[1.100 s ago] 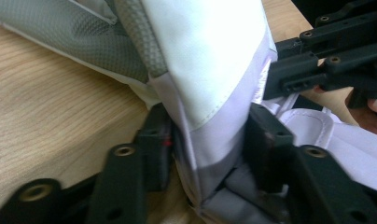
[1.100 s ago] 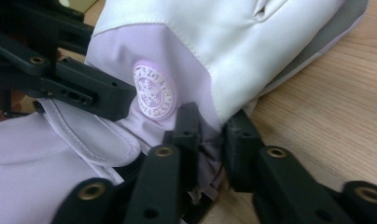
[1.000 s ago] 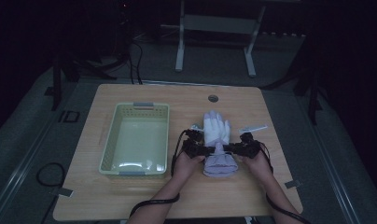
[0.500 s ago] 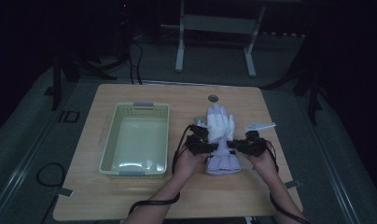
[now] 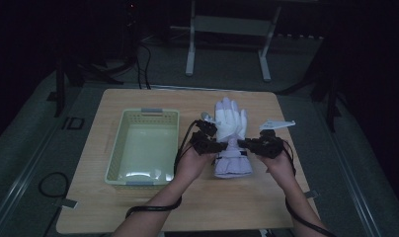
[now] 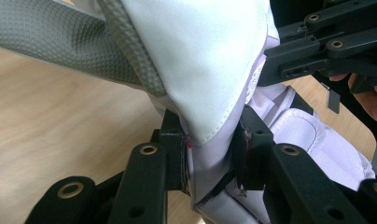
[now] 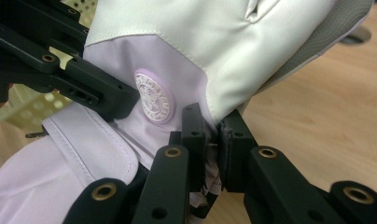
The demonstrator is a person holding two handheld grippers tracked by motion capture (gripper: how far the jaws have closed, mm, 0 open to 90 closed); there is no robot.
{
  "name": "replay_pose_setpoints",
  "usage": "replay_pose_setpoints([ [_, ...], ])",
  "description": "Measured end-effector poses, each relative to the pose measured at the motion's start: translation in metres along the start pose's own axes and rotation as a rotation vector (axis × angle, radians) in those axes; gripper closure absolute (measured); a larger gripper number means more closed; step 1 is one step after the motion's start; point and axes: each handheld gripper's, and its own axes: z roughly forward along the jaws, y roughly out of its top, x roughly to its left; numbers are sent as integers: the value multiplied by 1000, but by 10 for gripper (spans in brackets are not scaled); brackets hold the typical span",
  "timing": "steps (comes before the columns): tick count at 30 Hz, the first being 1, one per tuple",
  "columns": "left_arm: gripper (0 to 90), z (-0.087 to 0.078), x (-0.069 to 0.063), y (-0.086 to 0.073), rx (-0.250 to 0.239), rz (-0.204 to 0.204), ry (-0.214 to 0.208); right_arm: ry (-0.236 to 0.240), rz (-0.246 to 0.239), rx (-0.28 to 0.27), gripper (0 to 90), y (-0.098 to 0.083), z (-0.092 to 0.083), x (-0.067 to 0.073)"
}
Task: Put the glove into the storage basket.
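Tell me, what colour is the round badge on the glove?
The badge is pale lilac with white pattern, clearest in the right gripper view.

Glove (image 6: pixel 210 70): smooth white and lilac cloth, stitched seams, grey dimpled palm patch. Counter (image 5: pixel 138 101): pale matt wood grain. Basket (image 5: pixel 142 113): perforated plastic. Tongs: matt black.

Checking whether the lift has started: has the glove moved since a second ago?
Yes. The glove, pinched at its sides by the left gripper and right gripper, has shifted toward the table's far edge in the high view, apparently lifted.
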Motion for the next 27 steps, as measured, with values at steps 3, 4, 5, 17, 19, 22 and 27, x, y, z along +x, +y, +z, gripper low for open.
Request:
replay_pose_setpoints([
  [3,695,-11,2,4,5,6,6,2,-9,-13,824,10,0,6],
  [4,695,-15,4,5,2,4,5,2,-12,-13,824,12,0,8],
  [5,695,-18,6,6,4,8,7,1,-17,-18,824,16,1,11],
  [17,701,-55,29,5,0,-10,41,20,-36,-28,824,46,21,36],
  [19,701,-66,38,2,-4,-18,51,31,-40,-30,824,53,30,43],
  [22,701,-76,47,0,-3,-32,57,37,-43,-34,824,62,39,51],
  [27,701,-92,62,-6,-4,-43,81,51,-55,-27,824,75,58,65],
])
